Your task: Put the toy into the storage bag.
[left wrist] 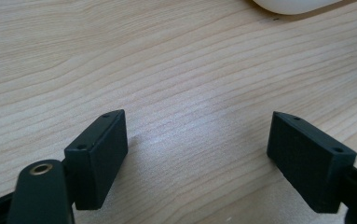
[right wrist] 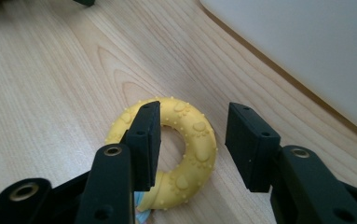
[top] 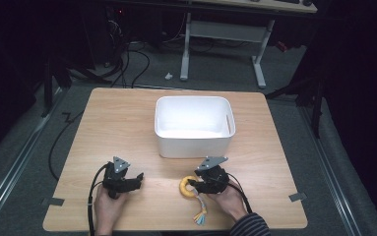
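Note:
A yellow rubber ring toy (top: pixel 185 186) (right wrist: pixel 191 144) with paw prints and a blue-yellow tassel (top: pixel 200 215) lies flat on the wooden table near its front edge. My right gripper (top: pixel 194 184) (right wrist: pixel 192 140) stands open directly over the ring, one jaw inside the hole's left side and one to the right of the ring's arc. My left gripper (top: pixel 138 179) (left wrist: pixel 197 149) rests open on bare wood at the front left, nothing between its jaws. A white bin (top: pixel 194 145) stands behind the ring, empty.
The bin's wall (right wrist: pixel 306 51) rises close to the right of my right gripper. A corner of the bin (left wrist: pixel 292 5) lies far ahead of my left gripper. Cables and a desk frame (top: pixel 223 49) sit on the floor beyond the table.

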A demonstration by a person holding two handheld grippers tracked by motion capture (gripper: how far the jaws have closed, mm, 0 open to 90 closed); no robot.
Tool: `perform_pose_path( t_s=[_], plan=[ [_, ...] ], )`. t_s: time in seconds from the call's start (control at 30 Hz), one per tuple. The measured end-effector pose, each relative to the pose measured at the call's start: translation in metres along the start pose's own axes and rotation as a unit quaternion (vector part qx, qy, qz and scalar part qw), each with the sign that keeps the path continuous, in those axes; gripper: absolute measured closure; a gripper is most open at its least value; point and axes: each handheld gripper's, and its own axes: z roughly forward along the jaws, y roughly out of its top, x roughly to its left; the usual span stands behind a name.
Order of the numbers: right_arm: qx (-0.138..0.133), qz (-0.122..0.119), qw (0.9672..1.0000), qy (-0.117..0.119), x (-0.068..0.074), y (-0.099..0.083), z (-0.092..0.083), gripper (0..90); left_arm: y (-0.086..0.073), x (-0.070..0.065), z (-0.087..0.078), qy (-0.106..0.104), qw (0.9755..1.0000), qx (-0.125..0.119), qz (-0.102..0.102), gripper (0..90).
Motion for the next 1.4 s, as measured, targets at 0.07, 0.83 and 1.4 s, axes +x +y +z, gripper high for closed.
perform_pose_path(
  t_s=[0.07, 0.83, 1.4],
  plan=[
    [0.002, 0.003, 1.0000, 0.002, -0.001, -0.001, 0.002, 58.0, 0.000, 0.000, 0.000, 0.000, 1.0000, 0.001, 0.001, 20.5],
    [0.027, -0.002, 0.9996, -0.007, -0.001, -0.010, 0.015, 61.8, 0.000, 0.000, 0.000, -0.001, 1.0000, 0.000, 0.000, 20.6],
    [0.039, 0.016, 0.9991, 0.004, -0.004, -0.009, 0.018, 66.3, 0.000, 0.000, 0.000, -0.001, 1.0000, 0.001, 0.001, 20.6]
  ],
)
